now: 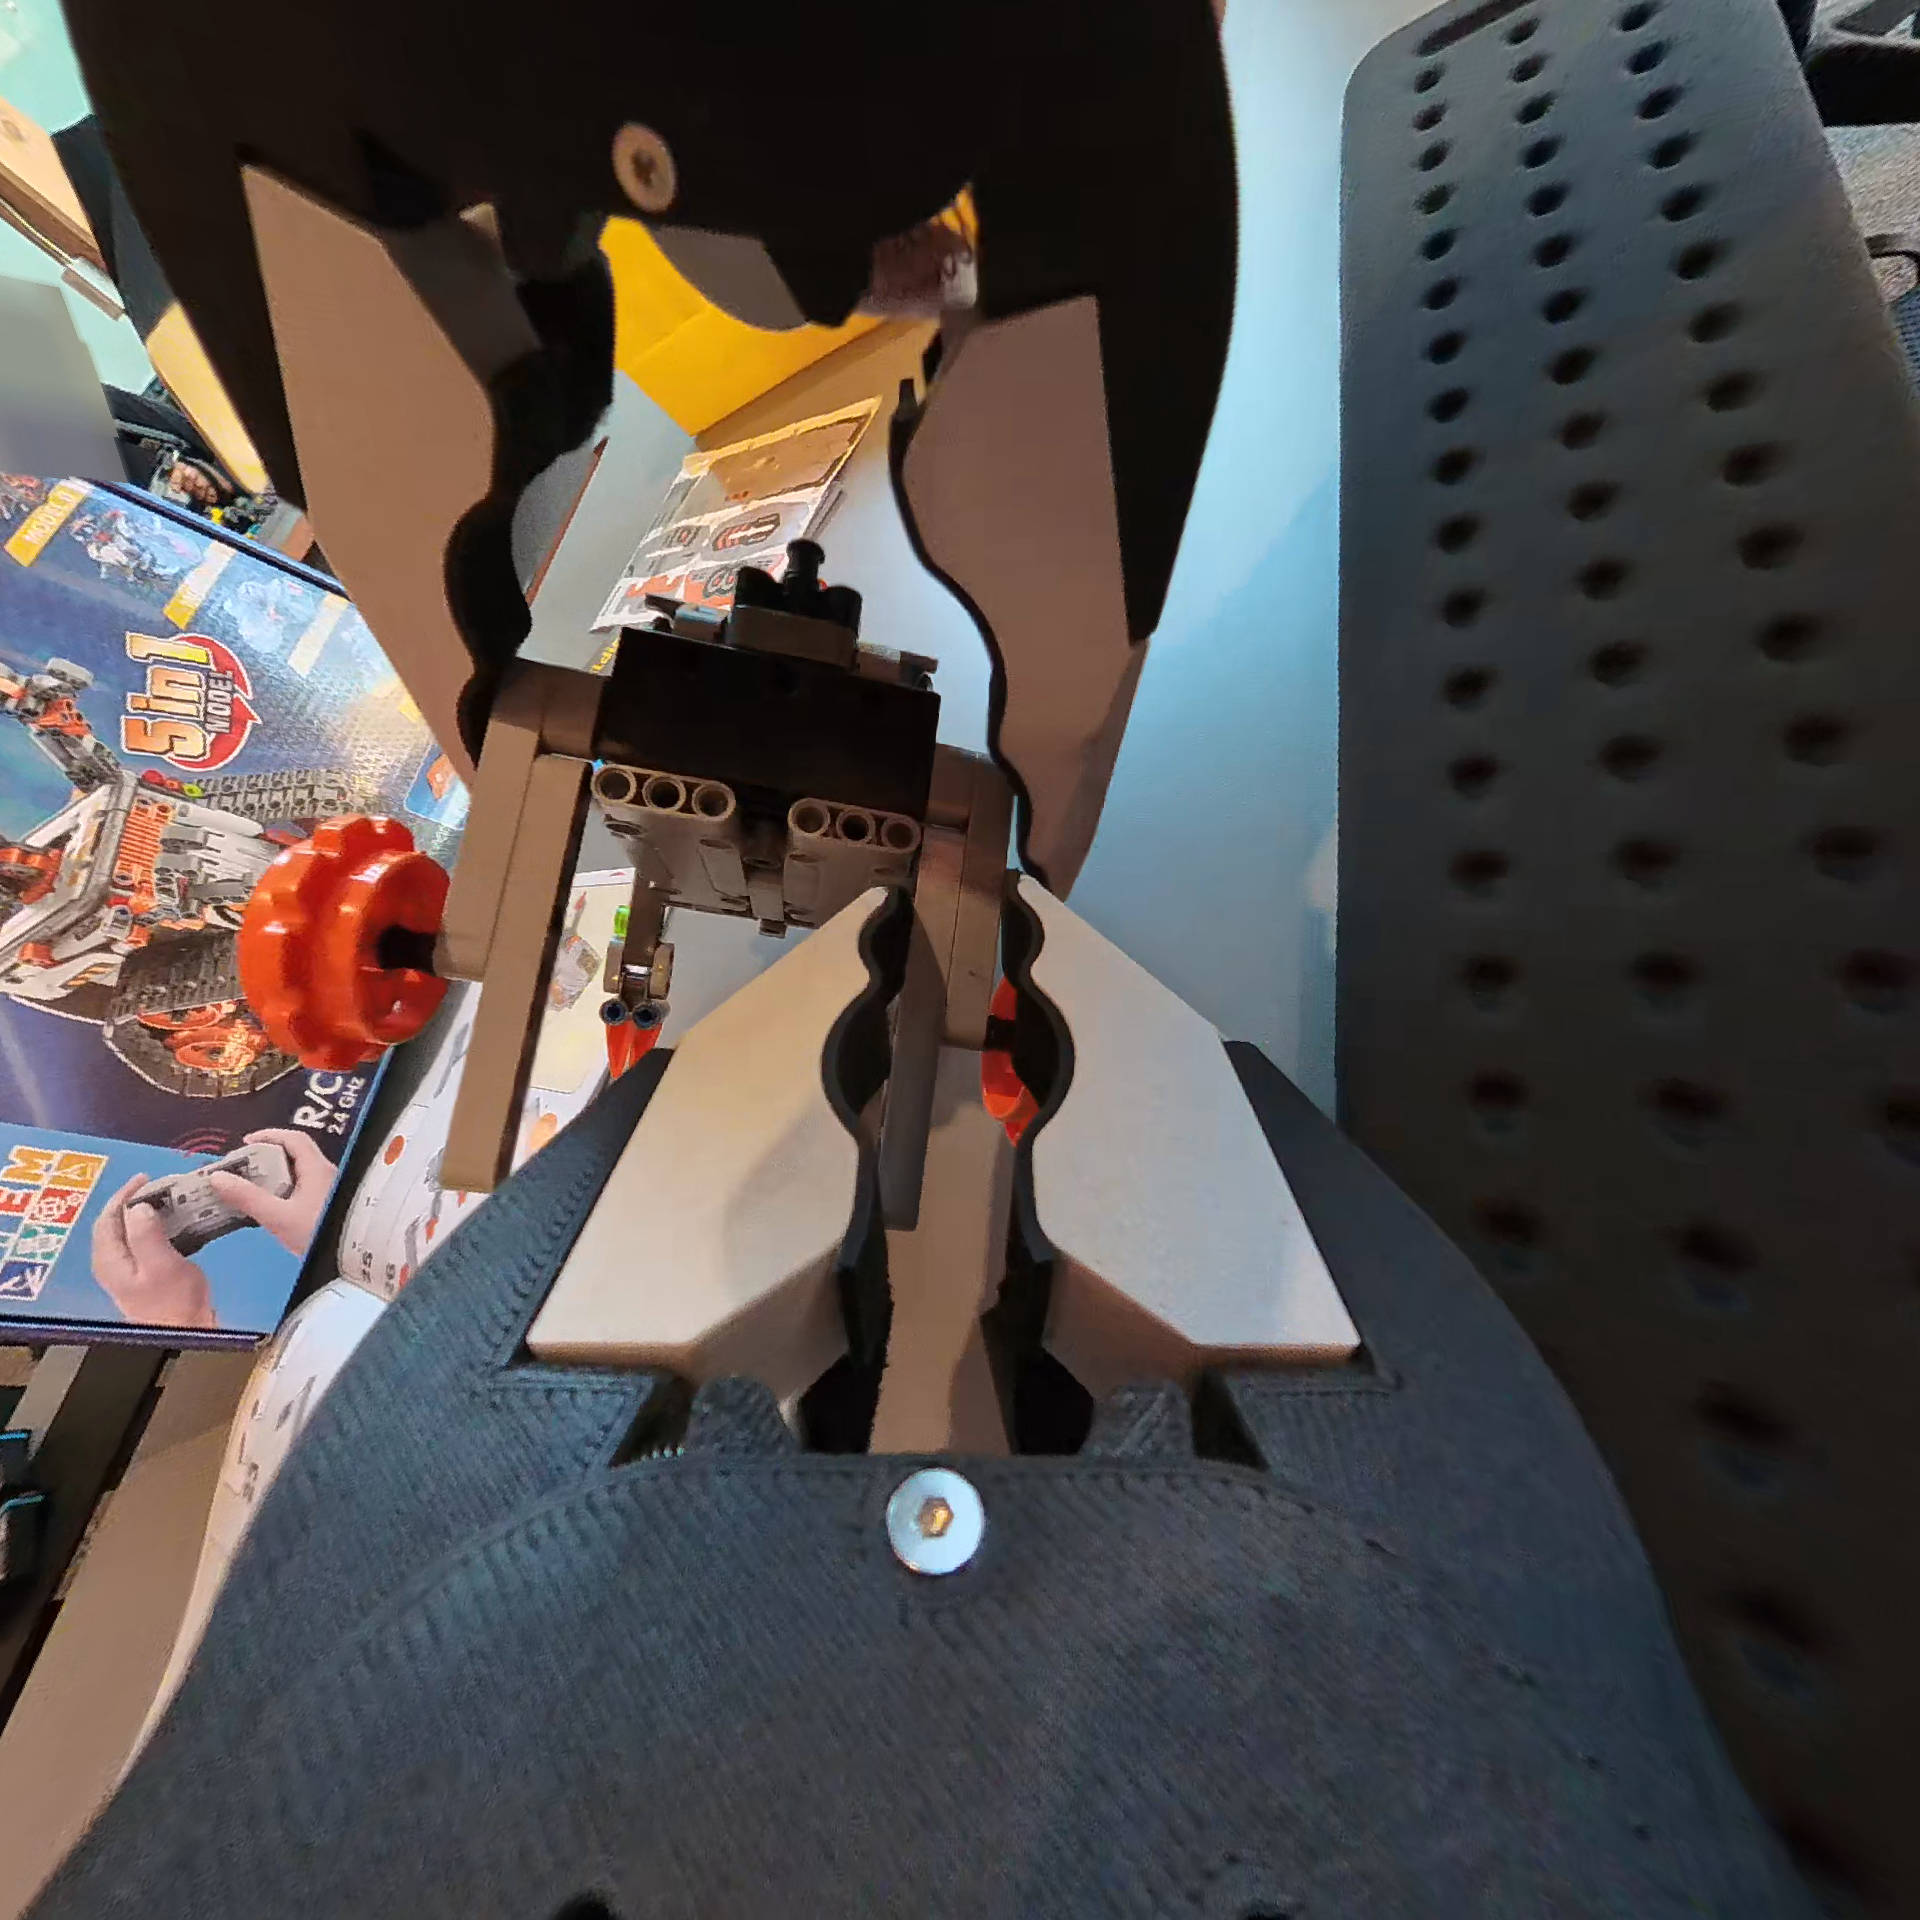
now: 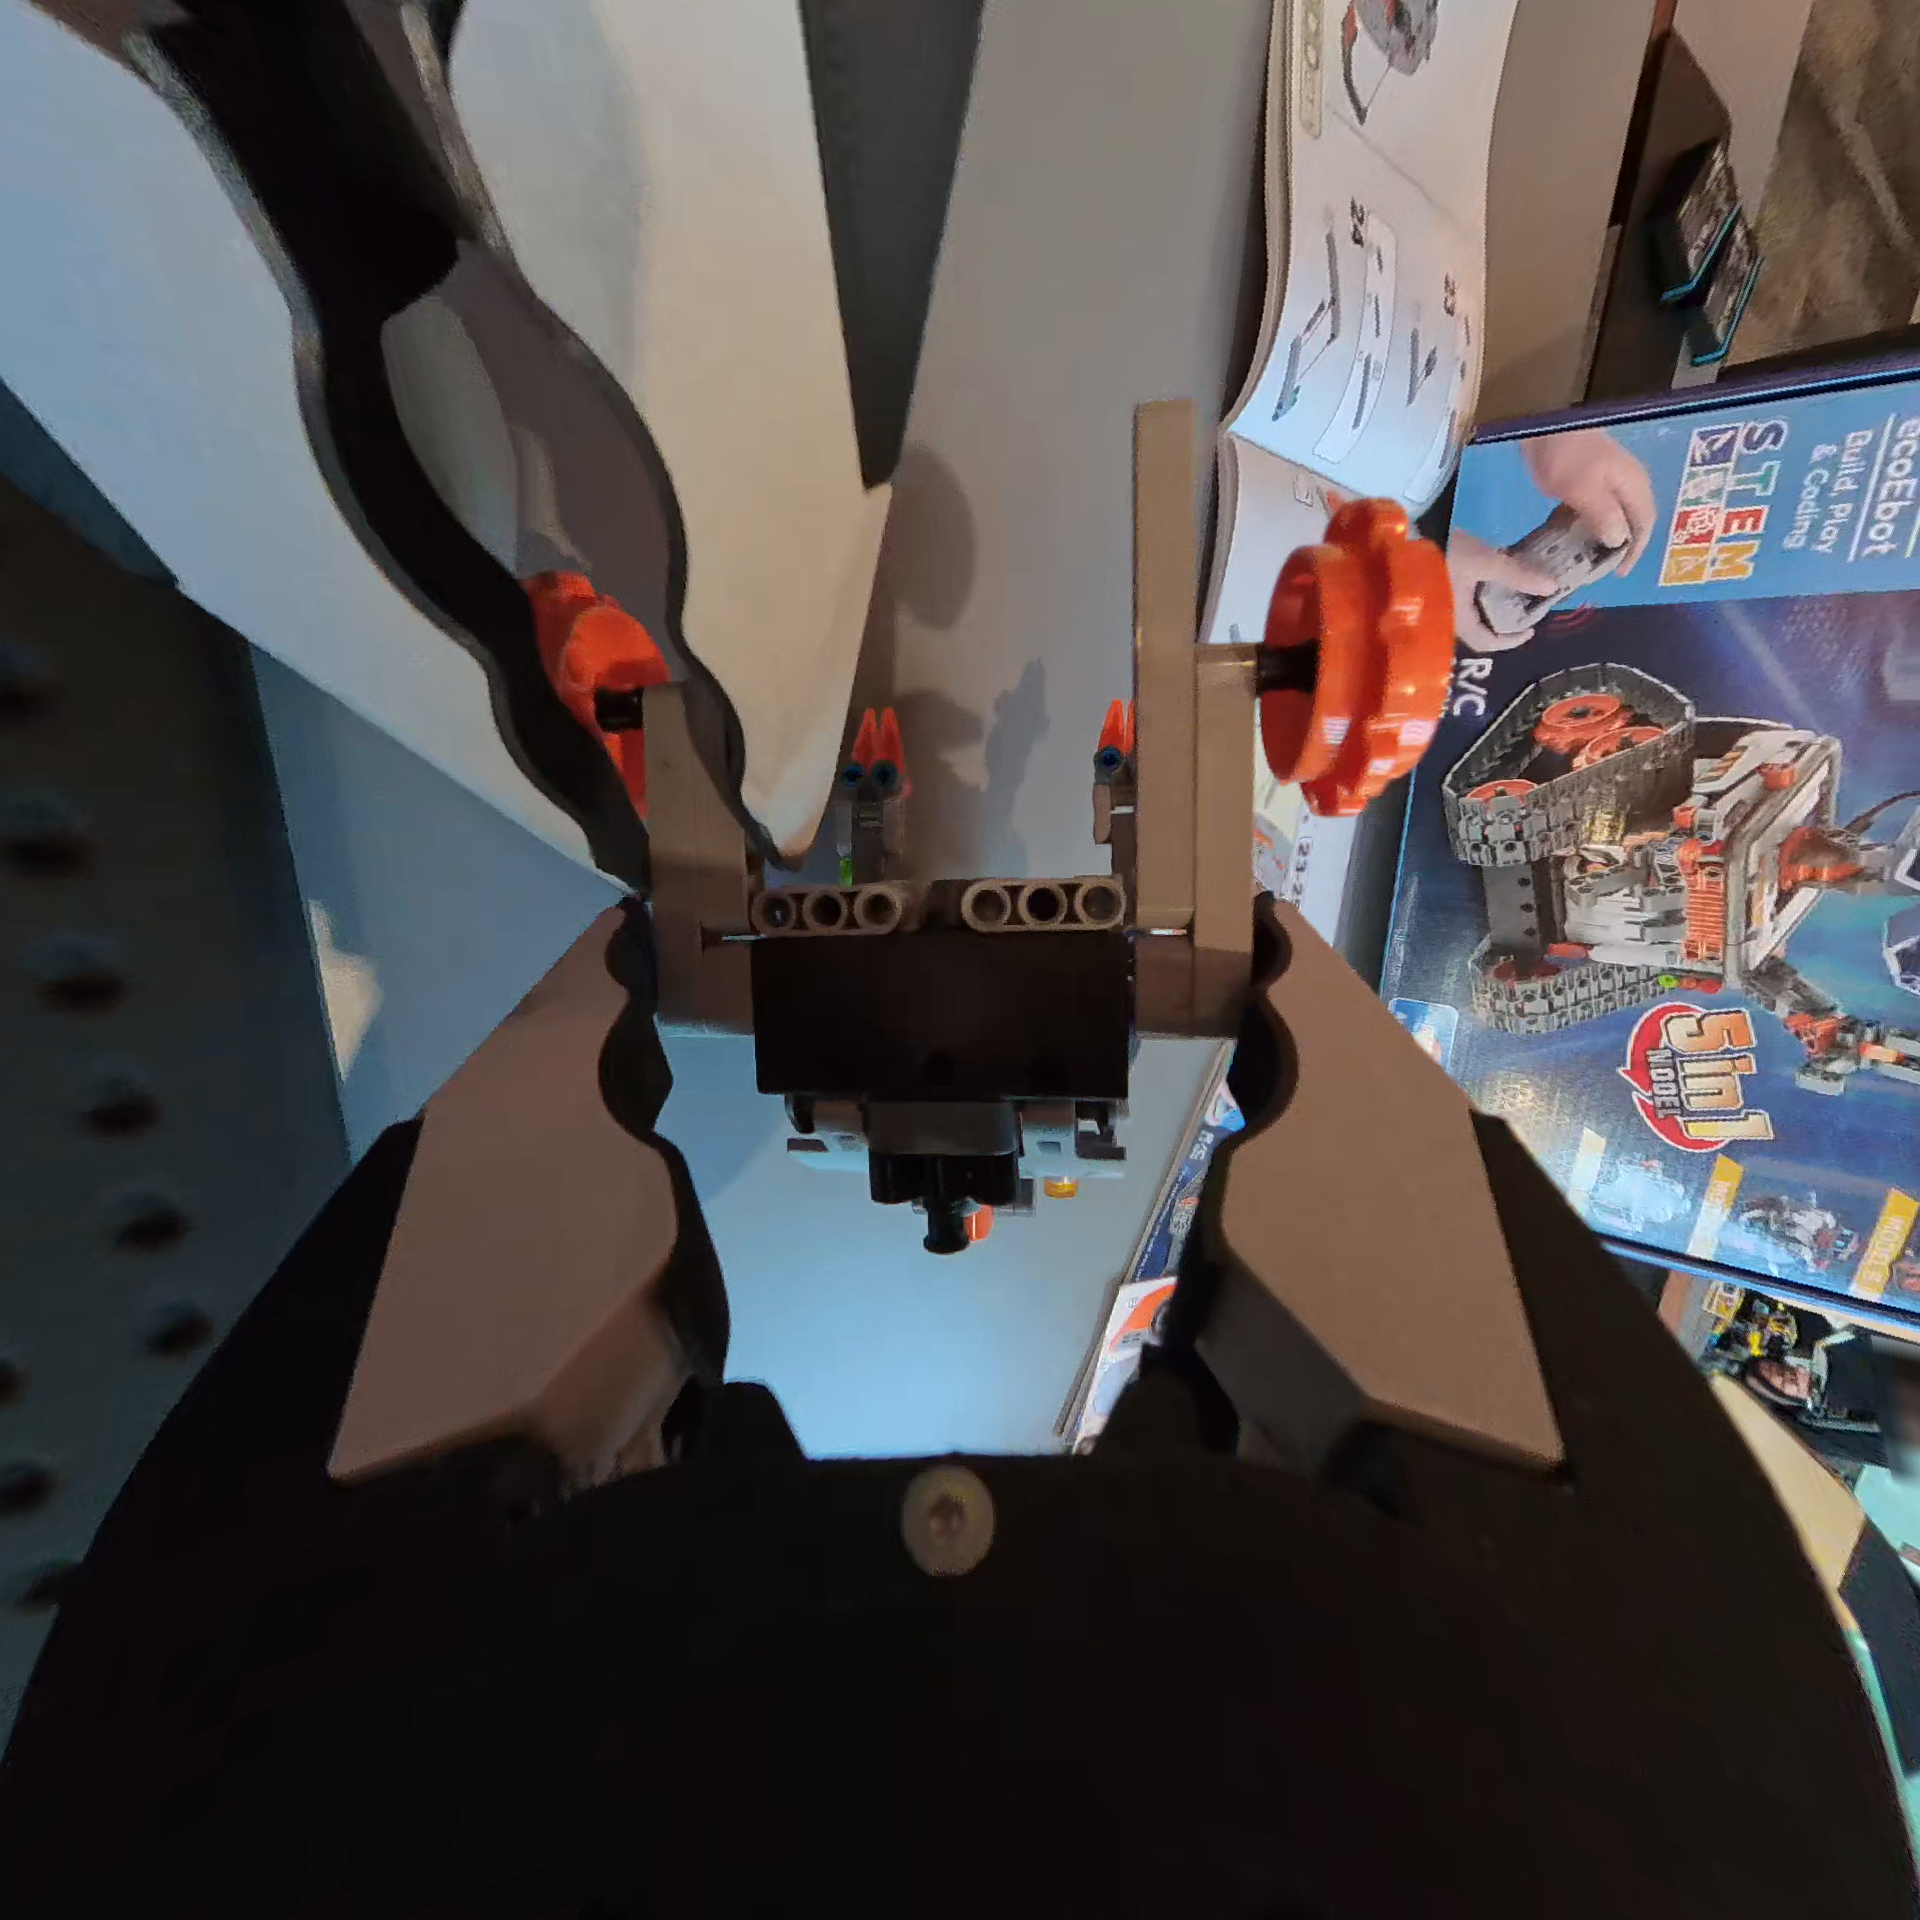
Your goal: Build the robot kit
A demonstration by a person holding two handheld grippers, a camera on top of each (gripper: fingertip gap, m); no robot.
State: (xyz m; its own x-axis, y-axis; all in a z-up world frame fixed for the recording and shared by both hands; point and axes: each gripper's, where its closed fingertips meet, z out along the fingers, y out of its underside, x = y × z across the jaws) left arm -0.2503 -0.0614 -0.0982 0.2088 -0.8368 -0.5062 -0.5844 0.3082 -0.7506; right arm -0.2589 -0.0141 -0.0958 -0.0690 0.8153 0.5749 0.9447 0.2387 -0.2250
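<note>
A brick-built model with a black block (image 1: 769, 717) (image 2: 935, 1008), grey side beams and orange toothed wheels is held in the air between both grippers. My left gripper (image 1: 951, 904) is shut on the model's grey side beam (image 1: 940, 987), next to a partly hidden orange wheel (image 1: 1003, 1060). My right gripper (image 2: 951, 935) is shut across the model's body, its fingertips (image 2: 1268, 935) pressing on the two grey side beams. The other orange wheel (image 1: 332, 940) (image 2: 1351, 655) sticks out free on its axle. Each gripper shows in the other's view, the right gripper (image 1: 743, 727) from above and the left gripper (image 2: 707, 831) from the upper left.
A blue toy box (image 1: 156, 883) (image 2: 1662, 935) lies on the table beside an open instruction booklet (image 2: 1351, 260). A sticker sheet (image 1: 727, 520) and a yellow box (image 1: 707, 322) lie farther back. A dark perforated panel (image 1: 1610, 727) (image 2: 83, 1039) stands along one side.
</note>
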